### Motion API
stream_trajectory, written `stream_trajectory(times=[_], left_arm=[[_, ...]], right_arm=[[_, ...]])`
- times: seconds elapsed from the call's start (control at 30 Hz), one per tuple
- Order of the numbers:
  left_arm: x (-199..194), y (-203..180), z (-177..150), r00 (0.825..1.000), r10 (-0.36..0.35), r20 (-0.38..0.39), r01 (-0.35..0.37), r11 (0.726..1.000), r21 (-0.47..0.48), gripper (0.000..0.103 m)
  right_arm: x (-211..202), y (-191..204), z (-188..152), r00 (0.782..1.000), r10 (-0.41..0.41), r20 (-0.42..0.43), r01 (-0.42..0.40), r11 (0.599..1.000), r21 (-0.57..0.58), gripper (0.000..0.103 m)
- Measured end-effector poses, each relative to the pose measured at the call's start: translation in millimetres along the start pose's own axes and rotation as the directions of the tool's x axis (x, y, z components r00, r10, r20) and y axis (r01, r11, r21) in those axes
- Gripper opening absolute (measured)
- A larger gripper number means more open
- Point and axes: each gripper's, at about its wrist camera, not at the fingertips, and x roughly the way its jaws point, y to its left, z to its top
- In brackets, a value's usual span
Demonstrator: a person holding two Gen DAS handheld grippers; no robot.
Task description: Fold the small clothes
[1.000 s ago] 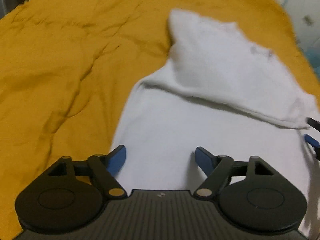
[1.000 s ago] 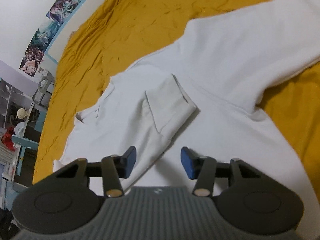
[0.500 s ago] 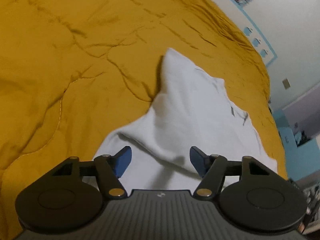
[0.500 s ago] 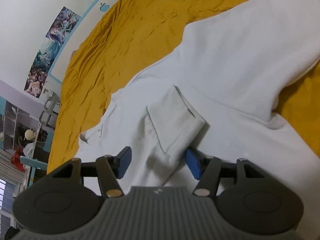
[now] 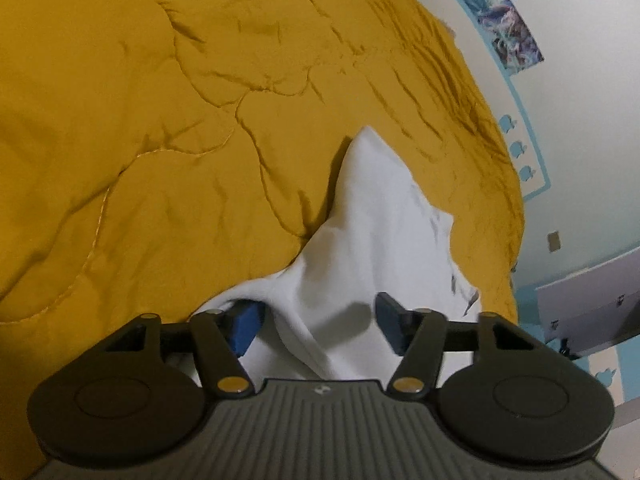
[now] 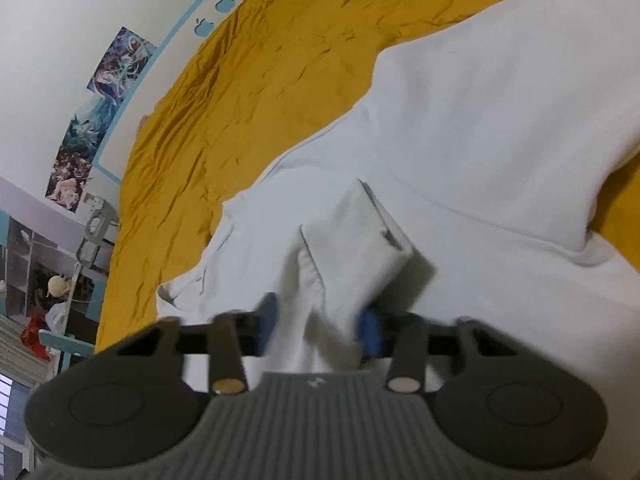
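Observation:
A white long-sleeved garment (image 6: 460, 128) lies spread on a mustard-yellow quilt (image 5: 160, 120). In the right wrist view a folded-in sleeve with its cuff (image 6: 360, 232) runs down between my right gripper's (image 6: 318, 326) blue pads, which stand a little apart around it. In the left wrist view a raised fold of the same white cloth (image 5: 360, 232) runs between my left gripper's (image 5: 318, 322) pads, which are wide open; cloth partly covers the left pad (image 5: 246, 322).
The quilt covers the bed all round the garment. A white wall with posters (image 6: 100, 112) and a blue stripe runs along the bed. Shelves and clutter (image 6: 44, 280) stand beyond the bed's end. A grey box (image 5: 592, 308) sits by the bed.
Both grippers have moved down and forward onto the garment. The right pads have closed in around the folded sleeve. The left gripper now straddles a fold of cloth.

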Motion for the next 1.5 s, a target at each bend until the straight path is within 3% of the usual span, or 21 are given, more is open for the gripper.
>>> stream_trajectory(times=[0.03, 0.1, 0.17, 0.3, 0.43, 0.5, 0.57, 0.63, 0.67, 0.77, 0.8, 0.93, 1.07, 1.2, 1.4, 1.5], left_arm=[[-2, 1, -1, 1.000, -0.003, 0.014, 0.003, 1.000, -0.005, 0.052], [-8, 6, -3, 0.999, 0.005, 0.044, -0.004, 1.000, -0.024, 0.023], [-13, 12, -3, 0.997, -0.020, 0.069, 0.024, 0.998, -0.054, 0.011], [-23, 13, 1, 0.987, -0.088, 0.137, 0.098, 0.993, -0.072, 0.005], [-39, 9, -6, 0.967, -0.092, 0.236, 0.109, 0.992, -0.058, 0.004], [-40, 19, -15, 0.962, -0.077, 0.261, 0.113, 0.986, -0.124, 0.004], [-29, 25, -21, 0.974, -0.023, 0.224, 0.060, 0.985, -0.162, 0.004], [-21, 28, -22, 0.982, -0.010, 0.186, 0.043, 0.984, -0.172, 0.004], [-22, 27, -21, 0.983, -0.015, 0.180, 0.046, 0.985, -0.168, 0.004], [-33, 15, -16, 0.984, -0.034, 0.175, 0.055, 0.992, -0.116, 0.006], [-37, 11, -16, 0.984, -0.036, 0.175, 0.055, 0.994, -0.100, 0.009], [-35, 3, -17, 0.988, -0.014, 0.154, 0.027, 0.996, -0.087, 0.019], [-19, 11, -19, 0.994, 0.025, 0.110, -0.007, 0.987, -0.162, 0.019], [-8, 16, -19, 0.994, 0.050, 0.097, -0.032, 0.984, -0.178, 0.020], [-14, 26, -20, 0.988, 0.052, 0.148, -0.020, 0.979, -0.204, 0.021], [-7, 25, -18, 0.990, 0.061, 0.131, -0.033, 0.979, -0.202, 0.021]], right_arm=[[0, 0, 0, 1.000, 0.007, 0.000, -0.007, 1.000, 0.002, 0.007], [-4, 2, 0, 1.000, 0.019, 0.014, -0.019, 1.000, 0.010, 0.007], [-13, 5, 1, 0.999, 0.029, 0.033, -0.029, 1.000, 0.004, 0.006], [-39, 28, 6, 0.993, 0.086, 0.085, -0.079, 0.993, -0.087, 0.005], [-81, 43, 8, 0.975, 0.170, 0.143, -0.155, 0.982, -0.107, 0.004], [-107, 37, -2, 0.961, 0.196, 0.194, -0.178, 0.979, -0.104, 0.002], [-119, 23, -17, 0.968, 0.160, 0.194, -0.145, 0.986, -0.087, 0.002], [-115, 4, -32, 0.986, 0.088, 0.140, -0.078, 0.994, -0.074, 0.003], [-110, -5, -38, 0.993, 0.052, 0.108, -0.044, 0.996, -0.076, 0.008], [-110, -23, -44, 0.998, -0.026, 0.059, 0.030, 0.998, -0.060, 0.012], [-114, -25, -43, 0.997, -0.017, 0.072, 0.022, 0.998, -0.066, 0.013], [-135, -11, -28, 0.979, -0.008, 0.205, 0.040, 0.987, -0.154, 0.037], [-112, 4, 8, 0.979, 0.015, 0.203, 0.037, 0.968, -0.249, 0.040], [-67, -4, 39, 0.992, -0.066, 0.109, 0.096, 0.948, -0.302, 0.041], [-32, -18, 42, 0.998, -0.052, -0.024, 0.043, 0.955, -0.294, 0.042], [-31, -17, 39, 0.997, -0.075, -0.017, 0.067, 0.952, -0.299, 0.041]])
